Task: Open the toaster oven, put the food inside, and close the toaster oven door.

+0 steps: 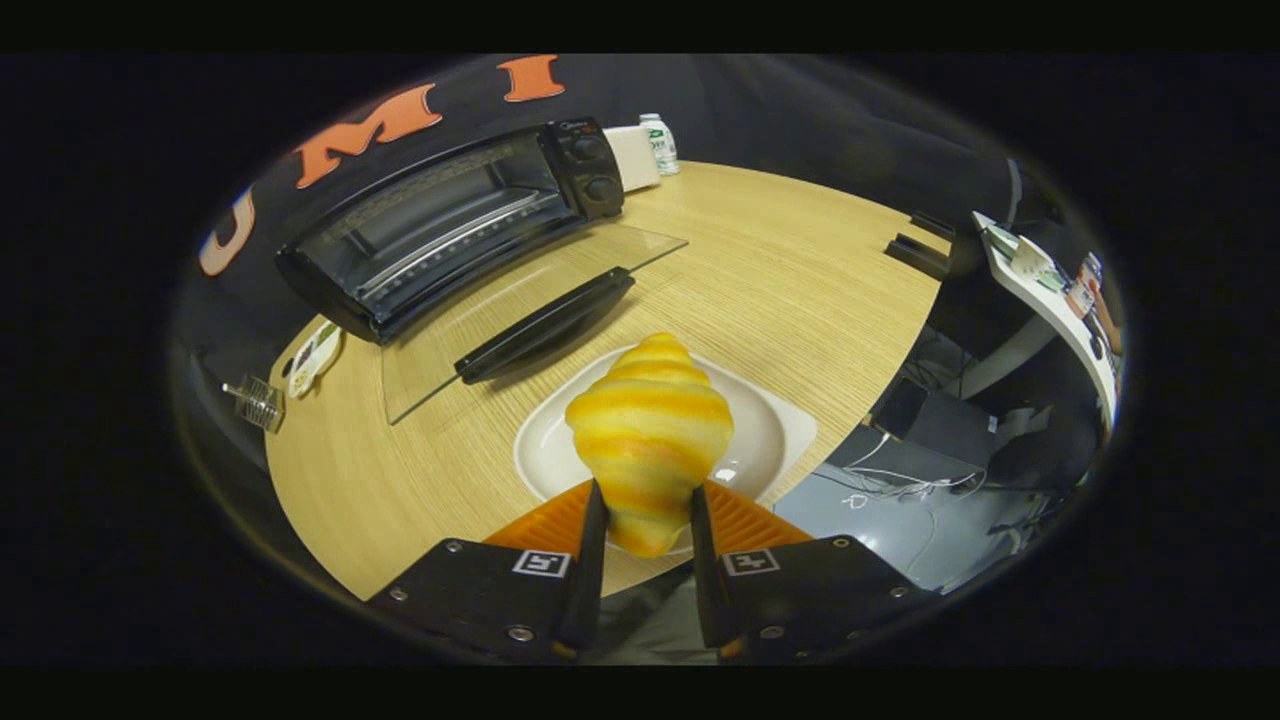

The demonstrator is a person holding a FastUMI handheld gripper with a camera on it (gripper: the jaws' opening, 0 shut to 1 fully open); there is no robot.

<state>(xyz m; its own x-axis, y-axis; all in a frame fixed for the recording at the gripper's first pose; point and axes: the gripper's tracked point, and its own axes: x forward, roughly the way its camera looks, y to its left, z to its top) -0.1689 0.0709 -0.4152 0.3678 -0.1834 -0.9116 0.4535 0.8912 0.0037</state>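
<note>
The croissant [648, 440] is clamped in the claw [647, 525] above the plate [785, 440]; next, it must be carried into the opened toaster oven [450, 225].

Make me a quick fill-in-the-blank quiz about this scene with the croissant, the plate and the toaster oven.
1. The claw is shut on the ____.
2. The toaster oven door is ____.
3. Under the croissant is a white ____.
4. A plastic ____ stands beyond the oven, beside a white box.

Missing words: croissant; open; plate; bottle
</note>
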